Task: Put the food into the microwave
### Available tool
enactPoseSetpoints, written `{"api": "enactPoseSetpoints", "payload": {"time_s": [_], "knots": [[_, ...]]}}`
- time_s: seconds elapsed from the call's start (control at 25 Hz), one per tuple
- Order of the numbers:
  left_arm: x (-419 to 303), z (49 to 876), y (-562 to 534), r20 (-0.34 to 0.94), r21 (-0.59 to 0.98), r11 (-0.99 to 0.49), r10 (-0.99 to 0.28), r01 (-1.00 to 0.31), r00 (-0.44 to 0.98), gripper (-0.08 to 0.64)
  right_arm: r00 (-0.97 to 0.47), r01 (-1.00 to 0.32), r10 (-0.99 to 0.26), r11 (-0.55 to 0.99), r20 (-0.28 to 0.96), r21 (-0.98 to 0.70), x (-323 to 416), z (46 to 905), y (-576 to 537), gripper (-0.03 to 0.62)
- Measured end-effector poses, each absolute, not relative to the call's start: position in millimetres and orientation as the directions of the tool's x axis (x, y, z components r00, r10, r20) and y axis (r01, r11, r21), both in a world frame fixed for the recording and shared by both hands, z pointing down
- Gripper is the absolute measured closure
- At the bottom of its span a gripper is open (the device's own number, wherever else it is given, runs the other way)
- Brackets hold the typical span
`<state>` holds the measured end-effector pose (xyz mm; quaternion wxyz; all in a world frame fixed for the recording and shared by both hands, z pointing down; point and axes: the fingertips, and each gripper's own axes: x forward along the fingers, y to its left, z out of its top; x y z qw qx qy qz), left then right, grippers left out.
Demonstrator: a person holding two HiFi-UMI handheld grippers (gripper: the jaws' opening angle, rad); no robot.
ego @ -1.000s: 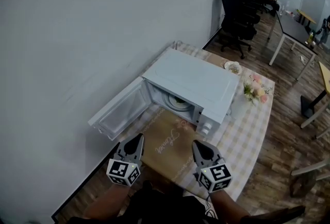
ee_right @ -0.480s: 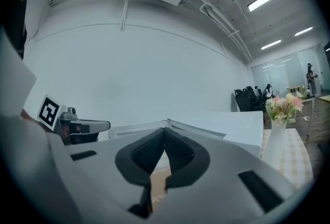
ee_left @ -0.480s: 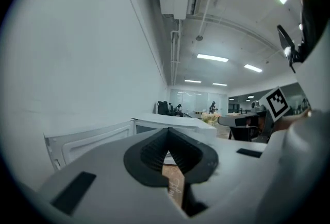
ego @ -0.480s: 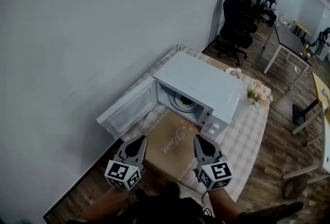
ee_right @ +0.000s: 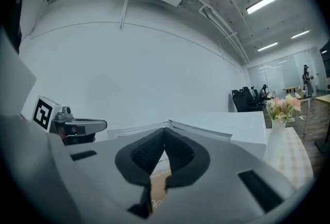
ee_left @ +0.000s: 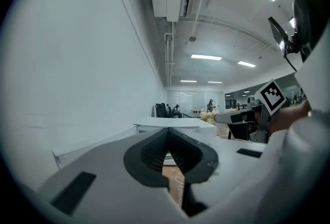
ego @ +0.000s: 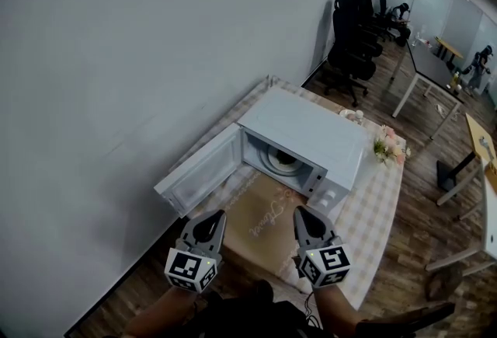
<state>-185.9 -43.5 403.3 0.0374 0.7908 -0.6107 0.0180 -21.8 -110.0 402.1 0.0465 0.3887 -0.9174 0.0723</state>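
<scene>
With the plate of food [ego: 284, 162] already inside the microwave [ego: 311, 133], the left tool [ego: 213, 215] and right tool [ego: 301, 213], both closed and empty, have drawn back, leaving its door [ego: 203, 173] open.

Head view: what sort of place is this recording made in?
Probably an office: black swivel chairs and white desks stand behind, and the microwave sits on a cloth-covered table.

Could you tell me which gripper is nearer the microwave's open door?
The left gripper: the open door juts out on its side, while the right gripper sits before the control-panel end of the microwave.
</scene>
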Motion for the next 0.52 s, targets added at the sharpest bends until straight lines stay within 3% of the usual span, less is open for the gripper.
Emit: {"api": "enactPoseSetpoints", "payload": {"time_s": [0.52], "knots": [[-192.4,402.4,-49.1,0.069,0.028,-0.254,-0.964,-0.967,0.255,0.551,-0.673,-0.739,-0.728,0.663,0.129,-0.12,-23.3,395.3,-115.6,0.584]]}}
